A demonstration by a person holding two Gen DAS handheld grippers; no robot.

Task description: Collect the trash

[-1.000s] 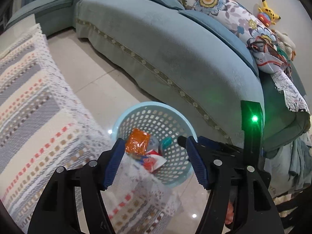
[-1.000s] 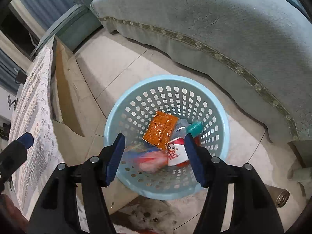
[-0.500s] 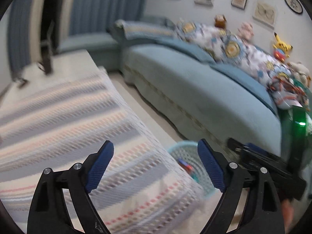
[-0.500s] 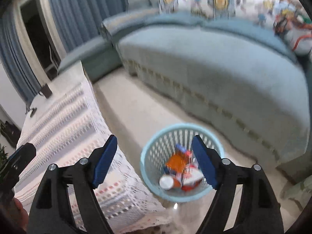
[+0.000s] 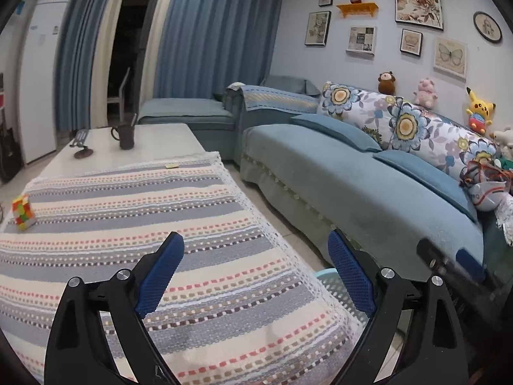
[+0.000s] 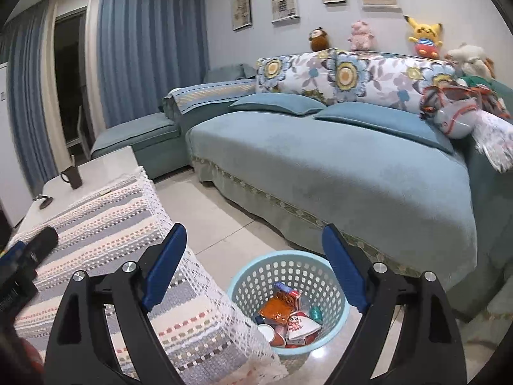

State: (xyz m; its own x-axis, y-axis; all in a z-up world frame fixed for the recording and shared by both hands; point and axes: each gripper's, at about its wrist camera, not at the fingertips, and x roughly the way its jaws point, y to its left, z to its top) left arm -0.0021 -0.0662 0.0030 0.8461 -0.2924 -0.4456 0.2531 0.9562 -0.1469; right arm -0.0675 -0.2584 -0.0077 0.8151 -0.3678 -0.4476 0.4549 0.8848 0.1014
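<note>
A low white-topped table (image 5: 154, 141) is covered across its near part by a striped woven cloth with a lace edge (image 5: 160, 224). On the cloth at nine o'clock a multicoloured puzzle cube (image 5: 23, 213) is seen. On the bare top at twelve o'clock a dark mug (image 5: 125, 136) and a small dark stand (image 5: 81, 147) are set. A pale tiled floor (image 6: 224, 221) carries a light-blue perforated plastic basket (image 6: 333, 288).

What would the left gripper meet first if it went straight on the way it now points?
Most likely the striped tablecloth on the table: the left gripper, fingers opening and empty, aims slightly downward over it. Depth is unclear.
</note>
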